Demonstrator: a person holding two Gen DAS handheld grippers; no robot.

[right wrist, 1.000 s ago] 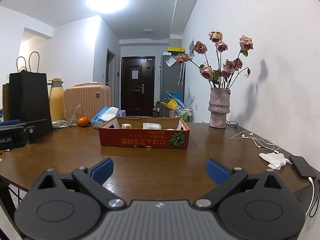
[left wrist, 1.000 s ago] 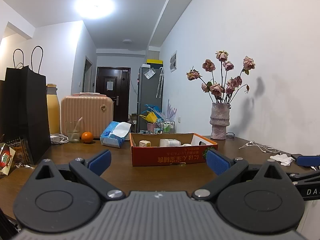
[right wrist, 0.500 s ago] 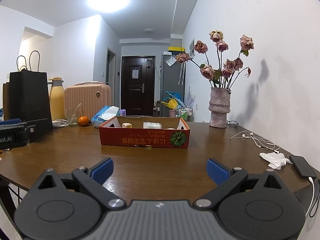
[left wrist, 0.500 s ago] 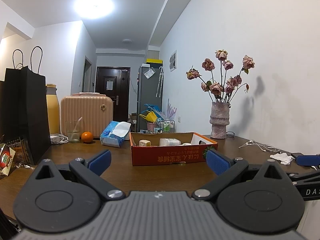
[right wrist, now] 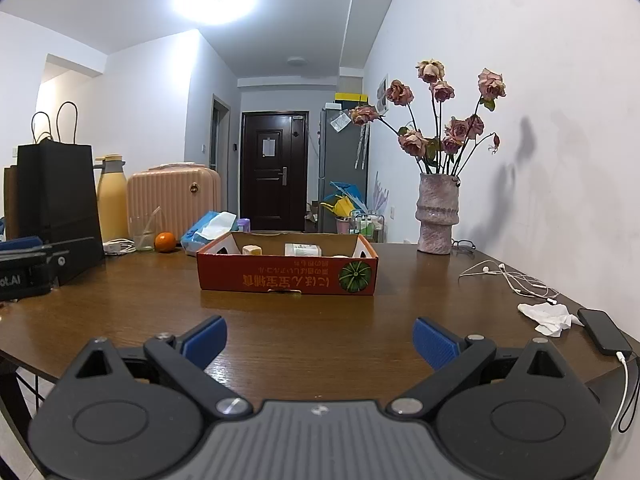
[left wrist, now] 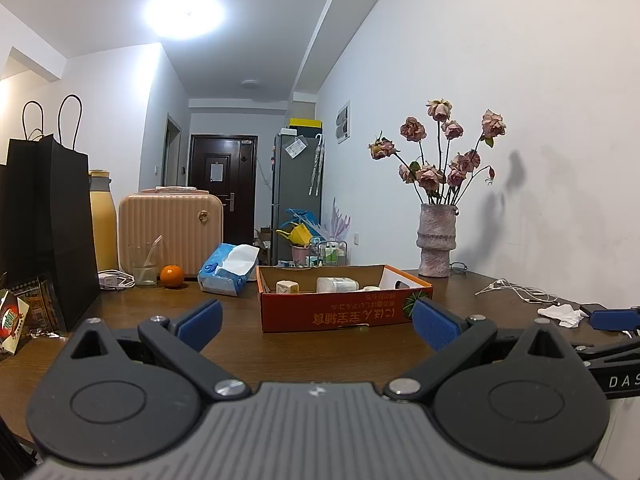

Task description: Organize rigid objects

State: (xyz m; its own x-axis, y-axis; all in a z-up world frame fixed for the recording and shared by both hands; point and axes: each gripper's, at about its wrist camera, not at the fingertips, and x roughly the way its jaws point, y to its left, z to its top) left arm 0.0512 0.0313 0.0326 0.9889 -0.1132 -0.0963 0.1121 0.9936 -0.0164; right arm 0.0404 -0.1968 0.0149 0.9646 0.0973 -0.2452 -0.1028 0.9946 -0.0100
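the left gripper (left wrist: pixel 316 322) is hovering low over the wooden surface (left wrist: pixel 320 352), its jaws spread wide and holding nothing. the right gripper (right wrist: pixel 320 334) is hovering the same way over the near edge, jaws also wide apart and empty.

the box (right wrist: pixel 288 276) is sitting near the middle of the surface, well apart from both grippers. inside it a small cube (left wrist: pixel 287 287) and a white bottle (left wrist: pixel 337 284) are lying side by side; a round white item just right of the bottle is too small to tell.

behind the box on the left, a tissue pack (left wrist: pixel 228 268), an orange (left wrist: pixel 172 275) and a glass (left wrist: pixel 143 262) are standing in front of a pink case (left wrist: pixel 170 228). a black bag (left wrist: pixel 44 224) is standing at the far left. a vase (right wrist: pixel 437 214) of dried roses is standing by the wall on the right. earphones (right wrist: pixel 508 276), a crumpled tissue (right wrist: pixel 546 314) and a phone (right wrist: pixel 604 332) are lying at the right edge.
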